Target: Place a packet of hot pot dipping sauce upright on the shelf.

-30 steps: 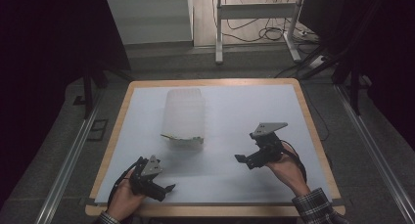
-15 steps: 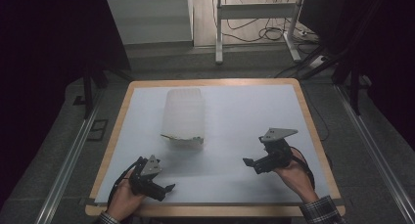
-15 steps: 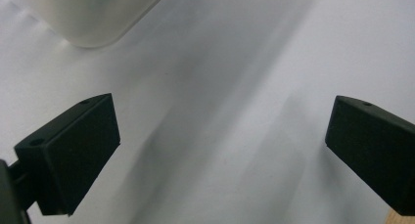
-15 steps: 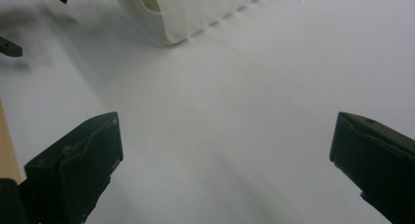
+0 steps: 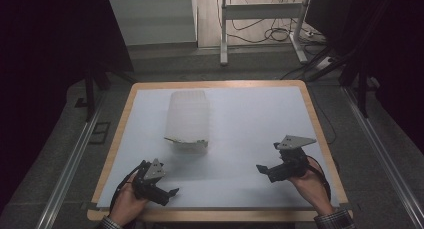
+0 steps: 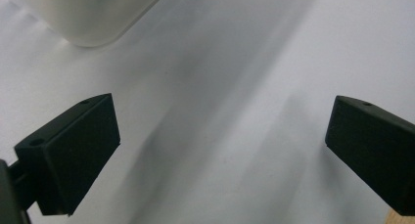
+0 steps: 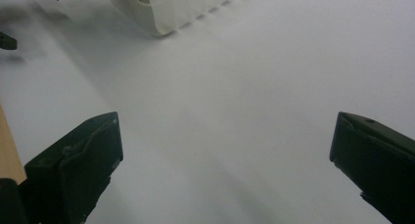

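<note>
Dim room, cables on the floor beyond. Wooden-rimmed bench [image 5: 125, 114] with white top. Translucent ribbed container [image 5: 187, 120] lies toward the far-left, well off the edges. Right gripper [image 5: 266, 170] near the right edge, left gripper [image 5: 169, 194] by the near-left corner; both spread wide, empty, touching nothing. Likely next: reach for the container. Approach low, jaws straddling its near end.

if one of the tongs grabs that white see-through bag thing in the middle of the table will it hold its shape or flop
The translucent white bag lies flat, so it probably flops and sags when lifted. Its thin film looks light, likely sliding on the smooth white table surface if pushed. Its ragged near edge hints that it may crumple easily.
</note>
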